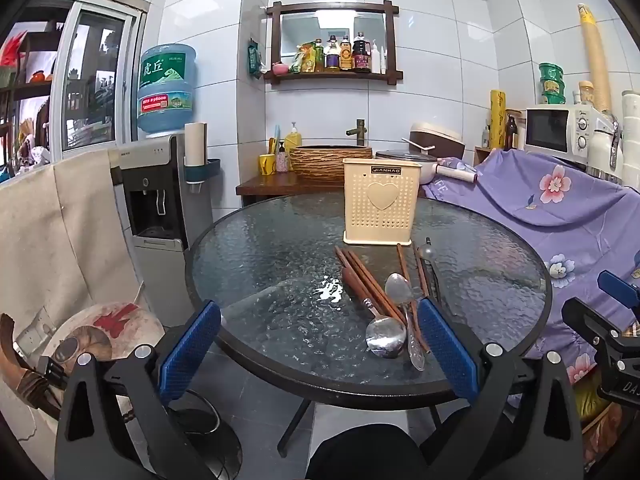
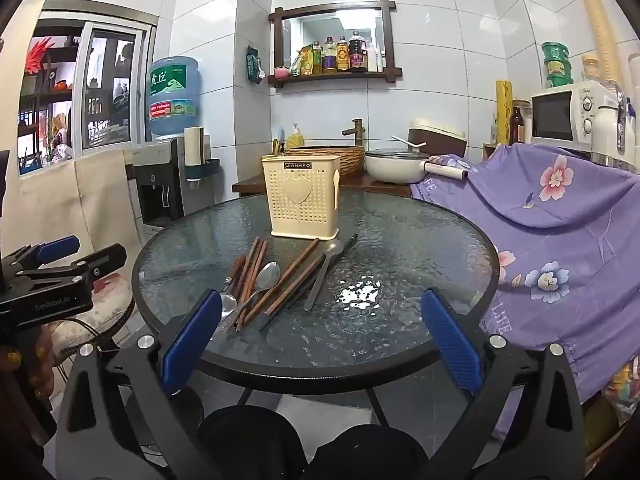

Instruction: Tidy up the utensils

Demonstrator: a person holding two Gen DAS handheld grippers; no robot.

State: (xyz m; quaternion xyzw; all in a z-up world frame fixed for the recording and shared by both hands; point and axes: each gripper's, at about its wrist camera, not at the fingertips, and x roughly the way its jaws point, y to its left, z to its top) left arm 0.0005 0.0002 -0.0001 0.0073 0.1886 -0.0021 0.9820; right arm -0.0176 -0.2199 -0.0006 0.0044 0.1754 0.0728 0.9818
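A cream perforated utensil holder [image 1: 382, 200] [image 2: 304, 196] stands upright on the round glass table [image 1: 260, 248] [image 2: 420, 240]. In front of it lie several brown chopsticks [image 1: 370, 280] [image 2: 290, 278] and metal spoons [image 1: 386, 334] [image 2: 267, 276], in a loose pile. My left gripper [image 1: 320, 316] is open and empty, held before the table's near edge, left of the pile. My right gripper [image 2: 320, 312] is open and empty, near the table's front edge, right of the pile. Each gripper shows at the other view's edge.
A water dispenser [image 1: 160, 192] stands left of the table. A purple floral cloth [image 1: 560, 208] [image 2: 560, 220] covers furniture at the right. Behind the table are a basin with faucet [image 1: 332, 156], a pot [image 2: 394, 164] and a microwave [image 2: 568, 116].
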